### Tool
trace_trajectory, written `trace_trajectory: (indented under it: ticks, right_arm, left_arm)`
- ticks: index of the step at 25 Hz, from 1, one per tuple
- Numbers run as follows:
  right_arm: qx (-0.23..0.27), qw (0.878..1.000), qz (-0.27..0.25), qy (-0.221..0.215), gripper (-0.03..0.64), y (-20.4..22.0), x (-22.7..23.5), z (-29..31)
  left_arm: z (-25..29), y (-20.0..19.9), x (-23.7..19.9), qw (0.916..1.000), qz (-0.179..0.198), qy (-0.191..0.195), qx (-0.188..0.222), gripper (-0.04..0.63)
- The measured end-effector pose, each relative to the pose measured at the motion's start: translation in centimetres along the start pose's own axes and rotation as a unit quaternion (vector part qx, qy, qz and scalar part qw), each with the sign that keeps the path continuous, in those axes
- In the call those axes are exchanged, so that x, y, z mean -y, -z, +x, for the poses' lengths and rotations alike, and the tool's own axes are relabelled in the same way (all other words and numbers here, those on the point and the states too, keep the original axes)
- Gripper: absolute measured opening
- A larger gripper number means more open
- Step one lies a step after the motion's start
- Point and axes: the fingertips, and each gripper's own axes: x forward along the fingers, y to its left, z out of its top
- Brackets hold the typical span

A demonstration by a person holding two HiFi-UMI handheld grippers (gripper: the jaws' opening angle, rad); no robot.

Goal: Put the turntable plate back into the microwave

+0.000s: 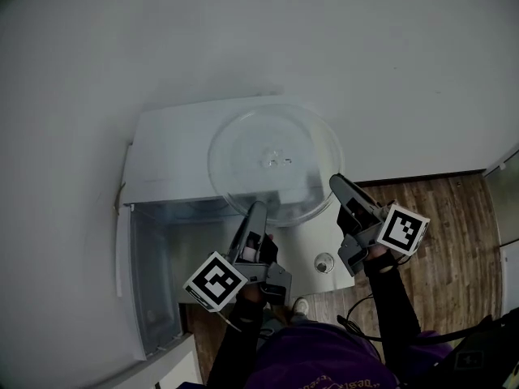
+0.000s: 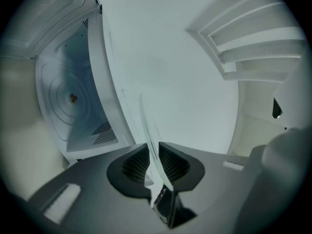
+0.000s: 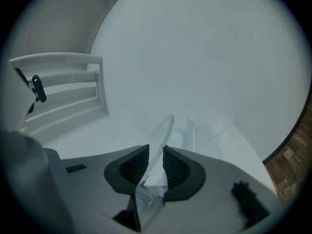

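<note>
The left tool (image 1: 258, 211), nearest beneath the head camera, is clamped on the near rim of the turntable plate (image 1: 276, 159). The right tool (image 1: 336, 183) pinches the rim at the plate's right side. I judge that two grips at separate points keep the wide, slippery disc level. The plate lies flat over the top of the microwave (image 1: 166, 140), whose door (image 1: 150, 298) stands open. It is clear, round glass with a shallow raised rim and small lugs at its centre.
</note>
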Motion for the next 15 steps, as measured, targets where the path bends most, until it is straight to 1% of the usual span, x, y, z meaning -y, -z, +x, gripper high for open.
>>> trace_trajectory:
  ticks: [4, 8, 11, 15]
  right_arm:
    - [-0.004, 1.0, -0.017, -0.026, 0.095, 0.4, -2.1, -0.3]
    - [-0.018, 0.998, -0.03, -0.044, 0.095, 1.4, -4.0, -0.3]
    - [-0.024, 0.997, -0.033, -0.064, 0.095, 3.2, -5.6, -0.1]
    - [-0.035, 0.994, -0.054, -0.083, 0.097, 5.7, -7.9, 0.2]
  left_arm:
    - [-1.8, -0.5, 1.2, 0.9995, 0.013, 0.023, 0.016, 0.066]
    - [-4.1, -0.9, 1.7, 0.9984, 0.035, 0.032, 0.032, 0.069]
    - [-6.6, -1.5, 1.1, 0.9973, 0.046, 0.036, 0.045, 0.071]
    - [-10.1, -2.2, 0.3, 0.9964, 0.038, 0.038, 0.065, 0.074]
